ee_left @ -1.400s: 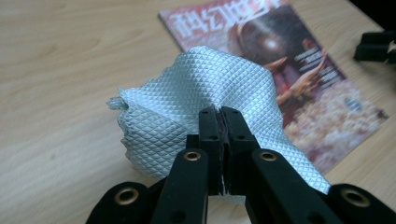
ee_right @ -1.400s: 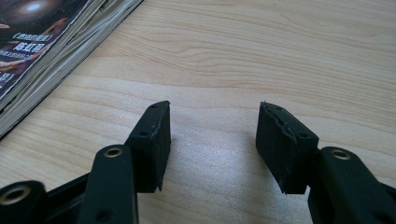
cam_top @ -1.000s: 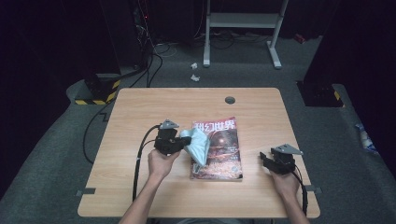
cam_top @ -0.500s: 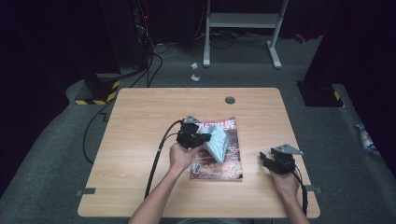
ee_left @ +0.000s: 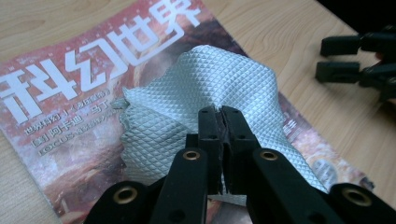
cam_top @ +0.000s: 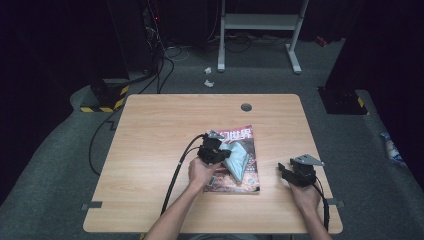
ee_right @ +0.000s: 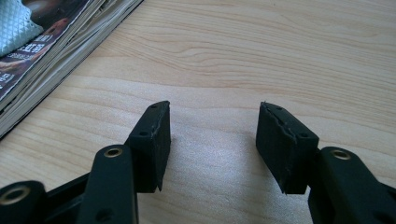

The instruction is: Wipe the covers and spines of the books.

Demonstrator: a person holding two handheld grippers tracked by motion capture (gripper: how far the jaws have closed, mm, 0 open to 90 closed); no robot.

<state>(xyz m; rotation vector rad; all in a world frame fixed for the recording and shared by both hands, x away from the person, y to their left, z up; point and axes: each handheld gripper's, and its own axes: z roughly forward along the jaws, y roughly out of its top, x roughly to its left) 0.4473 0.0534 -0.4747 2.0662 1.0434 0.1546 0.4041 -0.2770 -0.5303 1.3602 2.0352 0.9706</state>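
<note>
Light wooden table (cam_top: 150, 150) with a round grey grommet (cam_top: 246, 107) near its far edge. Grey carpet floor (cam_top: 60, 165). White metal stand (cam_top: 260, 22) behind; black cables (cam_top: 170, 55); yellow-black striped block (cam_top: 102, 102); crumpled paper scraps (cam_top: 208, 76). Dark surroundings.

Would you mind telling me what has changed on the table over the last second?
The left gripper, shut on the pale cloth, has carried it rightward across the magazine, from the left edge to the middle of the cover, where the cloth now drapes down onto the page. The grip has not changed. The right gripper stayed put on the table with its jaws open and empty, and the magazine has not shifted.
</note>
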